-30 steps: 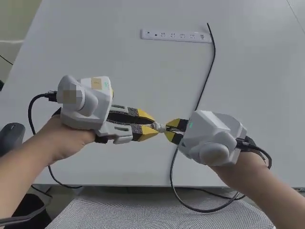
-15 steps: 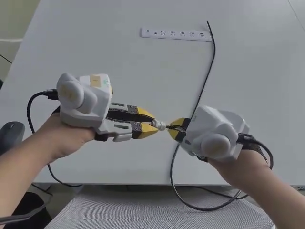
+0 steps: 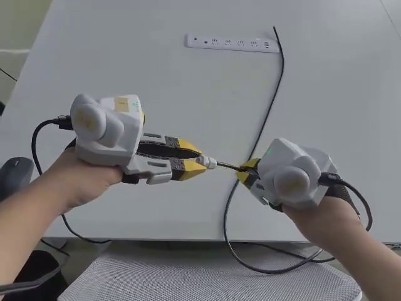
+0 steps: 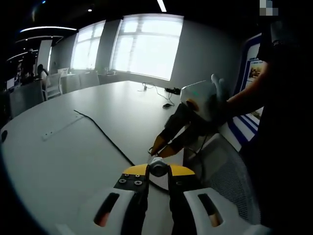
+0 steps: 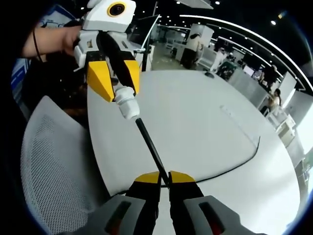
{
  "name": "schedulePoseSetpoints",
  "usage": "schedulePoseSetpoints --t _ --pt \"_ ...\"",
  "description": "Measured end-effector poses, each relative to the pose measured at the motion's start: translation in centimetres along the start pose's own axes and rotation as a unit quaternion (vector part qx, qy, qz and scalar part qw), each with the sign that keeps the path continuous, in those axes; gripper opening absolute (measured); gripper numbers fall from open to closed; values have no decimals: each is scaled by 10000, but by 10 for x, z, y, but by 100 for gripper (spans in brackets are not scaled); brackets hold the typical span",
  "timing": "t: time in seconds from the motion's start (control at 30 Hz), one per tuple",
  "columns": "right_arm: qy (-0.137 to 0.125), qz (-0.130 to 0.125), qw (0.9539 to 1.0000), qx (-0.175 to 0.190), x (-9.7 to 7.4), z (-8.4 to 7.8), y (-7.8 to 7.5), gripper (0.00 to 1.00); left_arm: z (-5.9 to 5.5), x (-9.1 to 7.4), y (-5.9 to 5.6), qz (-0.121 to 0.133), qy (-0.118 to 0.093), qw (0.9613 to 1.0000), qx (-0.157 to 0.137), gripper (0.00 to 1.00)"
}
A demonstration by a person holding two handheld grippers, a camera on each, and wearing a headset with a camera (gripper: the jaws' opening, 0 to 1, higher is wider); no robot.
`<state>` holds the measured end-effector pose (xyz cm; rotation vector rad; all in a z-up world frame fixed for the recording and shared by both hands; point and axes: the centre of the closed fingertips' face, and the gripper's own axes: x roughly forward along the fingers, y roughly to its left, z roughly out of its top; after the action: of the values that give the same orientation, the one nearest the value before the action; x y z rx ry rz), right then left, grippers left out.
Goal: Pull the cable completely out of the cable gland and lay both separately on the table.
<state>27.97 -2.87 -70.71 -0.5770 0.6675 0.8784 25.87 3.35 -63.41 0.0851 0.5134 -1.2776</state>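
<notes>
A small white cable gland (image 3: pixel 208 163) is pinched in my left gripper (image 3: pixel 199 164), held in the air above the near table edge. From the gland a short black cable (image 3: pixel 229 167) runs right into my right gripper (image 3: pixel 245 172), which is shut on it. In the right gripper view the black cable (image 5: pixel 150 148) stretches from my right gripper (image 5: pixel 165 177) up to the gland (image 5: pixel 126 104) in the left gripper's yellow-tipped jaws. In the left gripper view the gland (image 4: pixel 157 167) sits end-on between my left gripper (image 4: pixel 157 171) tips.
A white power strip (image 3: pixel 232 44) lies at the back of the white table (image 3: pixel 156 69). Its long black cord (image 3: pixel 270 106) crosses the table and loops off the near edge below my right hand. A grey mesh chair seat (image 3: pixel 207 279) lies below the table edge.
My right gripper has pulled rightward and slightly down, away from the left one. More black cable now shows between the gland and the right jaws. The left gripper stayed about where it was.
</notes>
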Motion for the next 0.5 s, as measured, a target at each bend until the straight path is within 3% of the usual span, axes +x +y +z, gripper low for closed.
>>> schedulePoseSetpoints --t 0.2,0.5 --pt "71 -43 10000 -14 0 -6 -4 1 -3 0 0 6 7 10000 -31 15" --pt "61 -129 9997 -191 1 2 -10 0 -10 3 2 28 36 10000 -34 15"
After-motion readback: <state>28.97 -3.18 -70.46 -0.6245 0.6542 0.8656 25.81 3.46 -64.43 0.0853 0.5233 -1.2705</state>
